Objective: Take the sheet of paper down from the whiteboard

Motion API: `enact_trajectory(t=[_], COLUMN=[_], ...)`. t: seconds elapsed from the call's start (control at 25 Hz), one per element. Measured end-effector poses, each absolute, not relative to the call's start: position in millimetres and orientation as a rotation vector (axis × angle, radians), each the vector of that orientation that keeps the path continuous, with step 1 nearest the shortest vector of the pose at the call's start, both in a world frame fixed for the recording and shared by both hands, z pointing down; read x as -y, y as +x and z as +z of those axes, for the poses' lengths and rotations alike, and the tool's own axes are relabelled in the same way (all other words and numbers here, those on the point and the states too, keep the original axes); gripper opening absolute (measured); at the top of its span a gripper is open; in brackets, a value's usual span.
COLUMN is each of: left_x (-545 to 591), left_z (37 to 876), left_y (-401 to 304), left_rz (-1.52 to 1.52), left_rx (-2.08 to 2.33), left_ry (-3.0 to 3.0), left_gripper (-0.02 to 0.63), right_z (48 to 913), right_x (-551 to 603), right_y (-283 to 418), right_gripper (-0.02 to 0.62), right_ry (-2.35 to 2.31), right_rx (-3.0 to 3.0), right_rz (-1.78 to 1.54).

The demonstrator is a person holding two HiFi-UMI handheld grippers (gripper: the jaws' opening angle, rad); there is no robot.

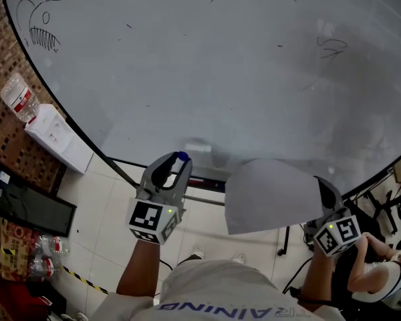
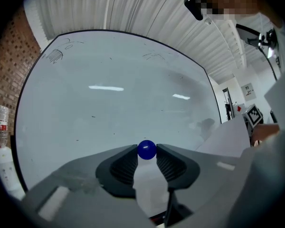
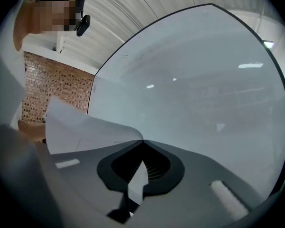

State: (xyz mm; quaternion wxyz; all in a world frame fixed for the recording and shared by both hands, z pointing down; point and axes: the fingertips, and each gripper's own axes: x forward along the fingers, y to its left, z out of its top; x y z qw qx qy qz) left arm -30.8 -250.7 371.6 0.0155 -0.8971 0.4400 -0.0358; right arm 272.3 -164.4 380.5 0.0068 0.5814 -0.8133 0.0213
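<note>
The right tool (image 3: 142,142) is clenched on one corner of the sheet of paper (image 1: 271,196). The sheet is off the whiteboard (image 1: 207,65) and curls out to the left of that tool, in the air before the board's lower right edge. To its left, the left tool (image 1: 179,160) grasps a blue ball-headed magnet (image 2: 147,149) between its tips, pointing at the board. At the far left, a water bottle (image 1: 19,97) stands beside a white box (image 1: 57,138) by the brick wall.
</note>
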Motion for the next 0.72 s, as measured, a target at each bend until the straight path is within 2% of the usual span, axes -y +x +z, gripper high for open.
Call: enact_trajectory(t=[0.72], left_x=[252.1], left_z=[378.1], left_y=[-21.6], left_rz=[-0.129], left_rx=[-1.336], left_ry=[-2.825], left_gripper=[0.133], right_z=[379.9], right_x=[168.0], right_y=[271.9], right_gripper=[0.008], right_ry=[1.811], right_rx=[2.536], right_rz=[0.056])
